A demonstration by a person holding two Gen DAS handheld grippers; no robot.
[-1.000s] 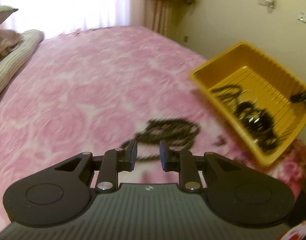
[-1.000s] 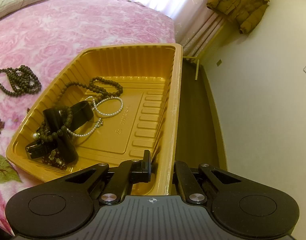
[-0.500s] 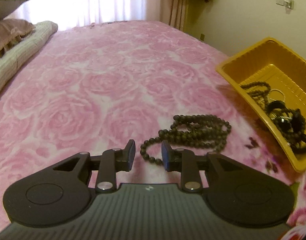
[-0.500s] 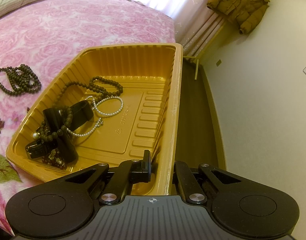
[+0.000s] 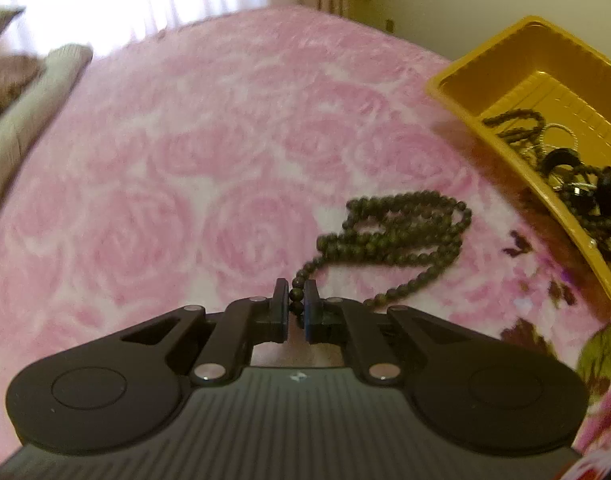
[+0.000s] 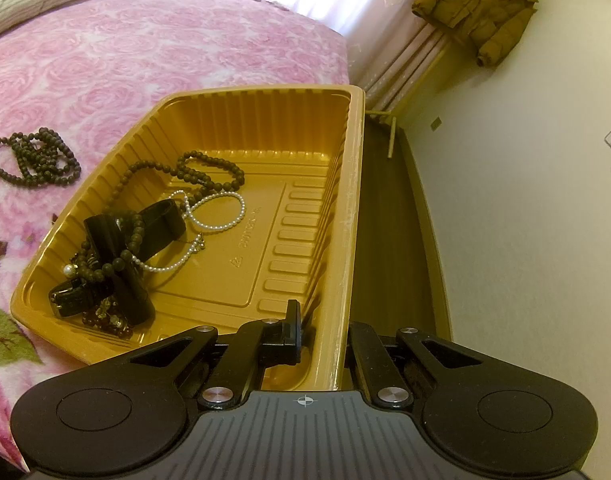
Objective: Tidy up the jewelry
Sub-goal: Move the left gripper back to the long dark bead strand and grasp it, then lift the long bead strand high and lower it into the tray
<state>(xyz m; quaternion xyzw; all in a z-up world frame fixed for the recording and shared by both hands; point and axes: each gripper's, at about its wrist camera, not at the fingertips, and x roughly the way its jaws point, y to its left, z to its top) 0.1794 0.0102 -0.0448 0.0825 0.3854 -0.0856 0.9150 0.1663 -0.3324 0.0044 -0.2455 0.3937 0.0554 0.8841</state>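
A dark bead necklace (image 5: 401, 232) lies coiled on the pink rose blanket (image 5: 165, 184), left of the yellow tray (image 5: 517, 60). My left gripper (image 5: 296, 304) is shut on the necklace's near strand. The necklace also shows at the left in the right wrist view (image 6: 41, 160). My right gripper (image 6: 325, 324) is shut on the yellow tray's (image 6: 353, 208) right wall, one finger inside, one outside. The tray holds a dark bead necklace (image 6: 197, 172), a pearl strand (image 6: 221, 216) and black bangles (image 6: 117, 256).
The tray sits at the bed's right edge, with dark floor (image 6: 389, 220) and a wall beyond it. A brown jacket (image 6: 477, 4) hangs by the curtain. Pillows and a folded quilt (image 5: 29, 108) lie at the far left of the bed.
My left gripper has moved forward onto the bead necklace and closed on its near strand. The right gripper and the tray have not moved.
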